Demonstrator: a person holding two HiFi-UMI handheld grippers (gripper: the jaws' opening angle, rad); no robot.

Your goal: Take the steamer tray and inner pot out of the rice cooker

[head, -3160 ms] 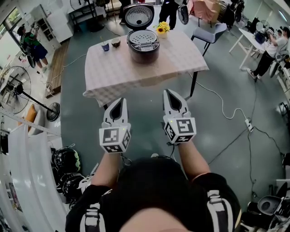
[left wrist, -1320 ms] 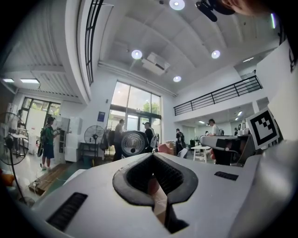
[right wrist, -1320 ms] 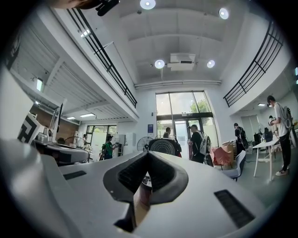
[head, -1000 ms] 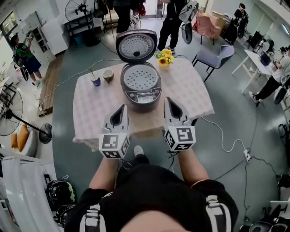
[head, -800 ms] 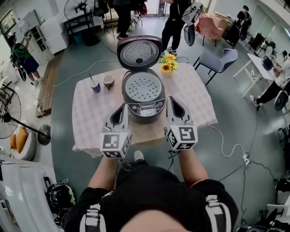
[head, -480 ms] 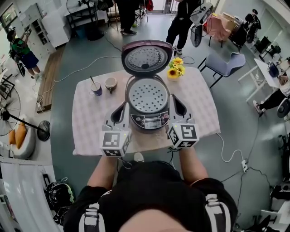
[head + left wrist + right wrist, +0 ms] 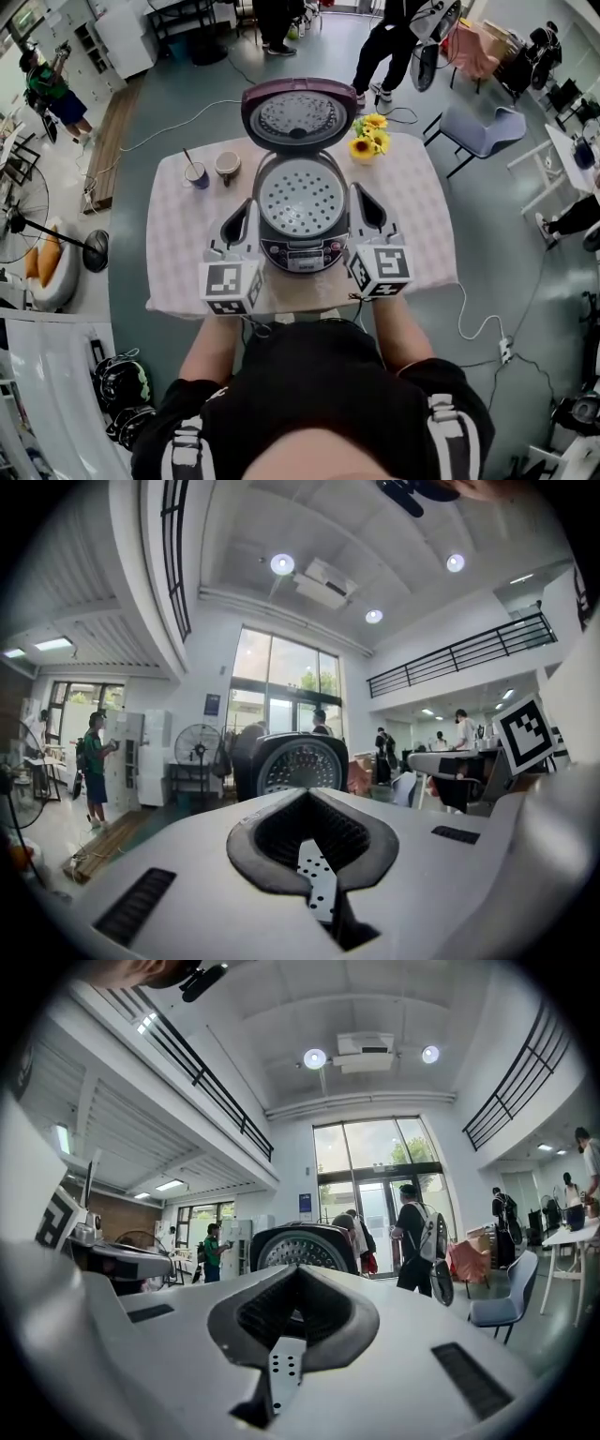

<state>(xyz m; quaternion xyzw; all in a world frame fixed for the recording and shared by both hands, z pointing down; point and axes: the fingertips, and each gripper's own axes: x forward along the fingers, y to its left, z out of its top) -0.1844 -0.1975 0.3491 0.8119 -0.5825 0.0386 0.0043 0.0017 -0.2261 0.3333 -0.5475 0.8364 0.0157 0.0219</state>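
Note:
The dark rice cooker (image 7: 300, 246) stands on the table with its lid (image 7: 298, 114) swung up and back. The round perforated steamer tray (image 7: 300, 197) lies in its mouth; the inner pot beneath is hidden. My left gripper (image 7: 247, 208) is shut and sits just left of the cooker body, and my right gripper (image 7: 357, 193) is shut just right of it, neither holding anything. In the left gripper view the shut left gripper (image 7: 307, 796) points level with the raised lid (image 7: 298, 766) beyond it. The right gripper (image 7: 297, 1272) likewise faces the lid (image 7: 298, 1249).
The table (image 7: 183, 248) has a checked cloth. A cup with a straw (image 7: 196, 174) and a small bowl (image 7: 226, 167) stand at the back left, yellow flowers (image 7: 367, 139) at the back right. A grey chair (image 7: 483, 127) and standing people are beyond; a cable (image 7: 469, 319) runs on the floor.
The person has walked up to the table. Both grippers moved forward from in front of the cooker to flank its sides, staying shut.

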